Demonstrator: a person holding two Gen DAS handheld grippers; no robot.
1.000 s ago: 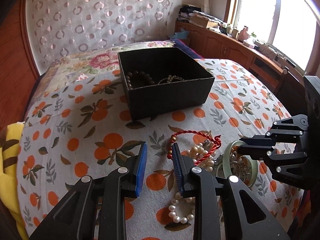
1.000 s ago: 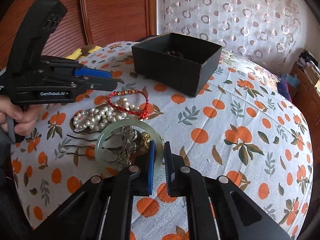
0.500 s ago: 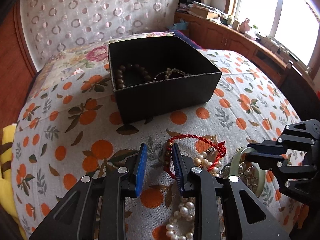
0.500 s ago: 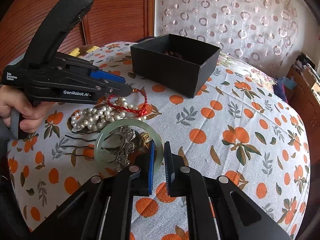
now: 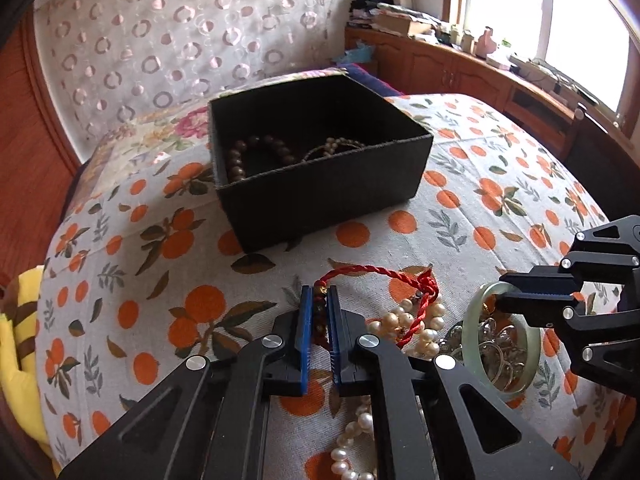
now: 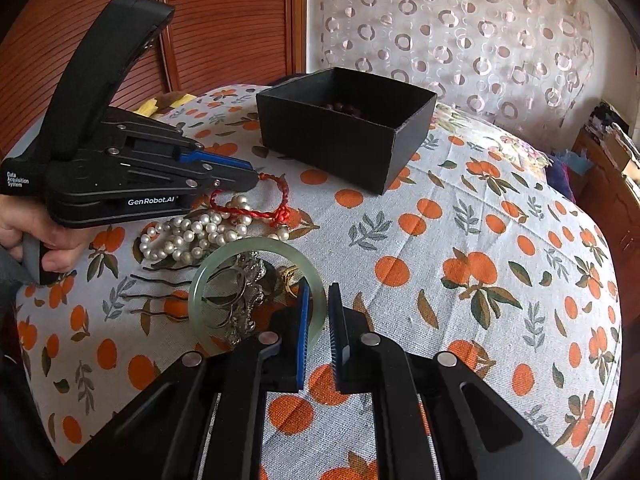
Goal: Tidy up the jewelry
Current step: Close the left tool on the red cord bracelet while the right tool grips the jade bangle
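A red cord bracelet (image 5: 376, 270) lies on the orange-print cloth, over a pearl strand (image 5: 404, 320). My left gripper (image 5: 319, 300) has its jaws closing, and its blue pads pinch the bracelet's beaded near end. From the right wrist view, the left gripper (image 6: 252, 178) has its tip on the red bracelet (image 6: 248, 210). My right gripper (image 6: 319, 296) is shut on the rim of a pale green jade bangle (image 6: 224, 256), which rests on the cloth. The open black box (image 5: 320, 196) stands beyond, with dark bead bracelets (image 5: 248, 152) inside.
Silver rings (image 6: 236, 300) lie inside the bangle, and dark hairpins (image 6: 160, 280) lie to its left. A person's hand (image 6: 52, 236) holds the left gripper's handle. A yellow cushion (image 5: 20, 328) sits at the bed's left edge. Wooden cabinets (image 5: 460, 68) run under the window.
My left gripper has moved forward to the red bracelet, and its jaws have gone from apart to shut on its near end. The right gripper and the bangle have stayed put.
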